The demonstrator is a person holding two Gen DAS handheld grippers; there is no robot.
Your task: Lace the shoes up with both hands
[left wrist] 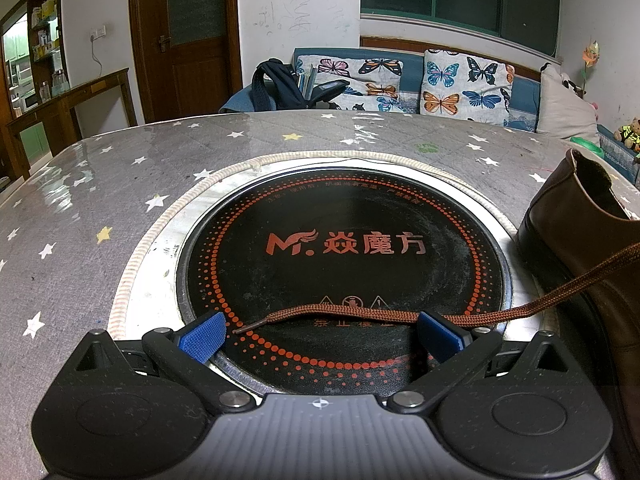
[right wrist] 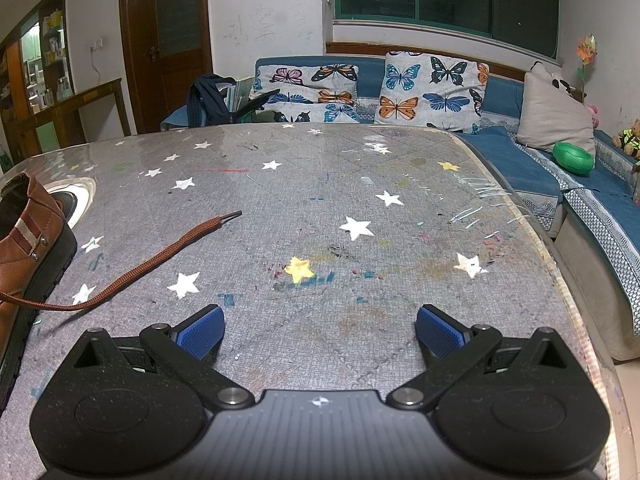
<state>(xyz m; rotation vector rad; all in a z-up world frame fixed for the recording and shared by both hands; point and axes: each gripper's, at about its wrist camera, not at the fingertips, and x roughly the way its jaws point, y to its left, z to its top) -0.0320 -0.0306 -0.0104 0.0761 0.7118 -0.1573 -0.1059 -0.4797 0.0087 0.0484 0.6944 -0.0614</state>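
A brown leather shoe (left wrist: 592, 236) stands at the right edge of the left wrist view. One brown lace end (left wrist: 360, 314) runs from it leftward across the black cooktop, lying between the blue pads of my left gripper (left wrist: 320, 336), which is open and not touching it. In the right wrist view the same shoe (right wrist: 28, 248) sits at the far left, and its other lace end (right wrist: 160, 256) trails over the tablecloth toward the middle. My right gripper (right wrist: 320, 332) is open over bare cloth, to the right of that lace.
The table wears a grey star-print cloth (right wrist: 360, 208) with a round black induction cooktop (left wrist: 344, 248) set into it. Its right edge (right wrist: 560, 264) drops off to a blue sofa (right wrist: 520, 160) with butterfly cushions. A backpack (left wrist: 276, 84) rests behind the far edge.
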